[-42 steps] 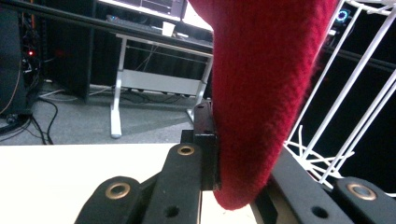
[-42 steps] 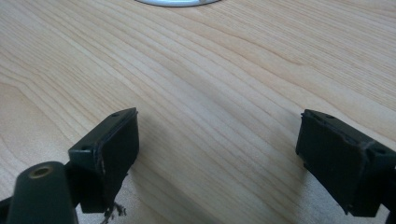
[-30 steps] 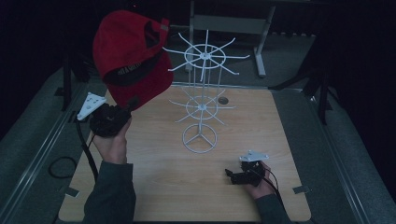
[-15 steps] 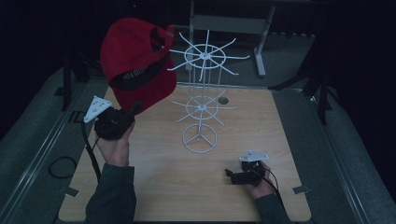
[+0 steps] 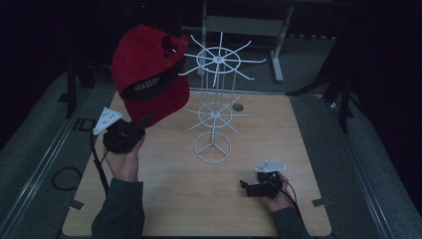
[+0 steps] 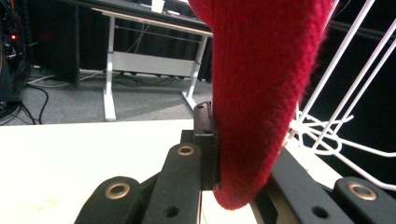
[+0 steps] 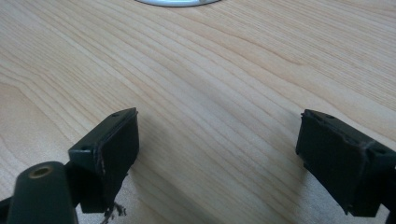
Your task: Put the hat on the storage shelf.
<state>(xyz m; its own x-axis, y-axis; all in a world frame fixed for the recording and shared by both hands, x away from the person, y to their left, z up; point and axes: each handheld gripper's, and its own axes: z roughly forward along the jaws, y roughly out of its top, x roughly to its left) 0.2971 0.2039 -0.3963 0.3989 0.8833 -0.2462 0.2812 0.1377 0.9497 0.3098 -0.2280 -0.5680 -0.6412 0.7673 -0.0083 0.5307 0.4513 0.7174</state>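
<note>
A red cap [image 5: 149,74] with a black lettered band hangs in the air over the table's left half. Its upper edge is close to the top spokes of a white wire rack [image 5: 215,114]. My left gripper [image 5: 144,123] is below the cap, shut on its lower edge. In the left gripper view the red fabric [image 6: 261,70] sits pinched between the jaws of that gripper [image 6: 238,158], with rack wires [image 6: 327,93] to the right. My right gripper [image 5: 246,186] rests low on the table at the front right. Its jaws [image 7: 219,149] stand open over bare wood.
The rack's round base [image 5: 212,148] stands mid-table, and its rim [image 7: 177,2] shows just ahead of the right gripper. The wooden table [image 5: 164,199] has a small hole [image 5: 238,107] behind the rack. A grey desk frame [image 5: 244,25] stands beyond the table, and a cable loop [image 5: 64,178] lies left.
The left gripper has carried the cap a little to the right and lower, closer to the rack. The right gripper has not moved.
</note>
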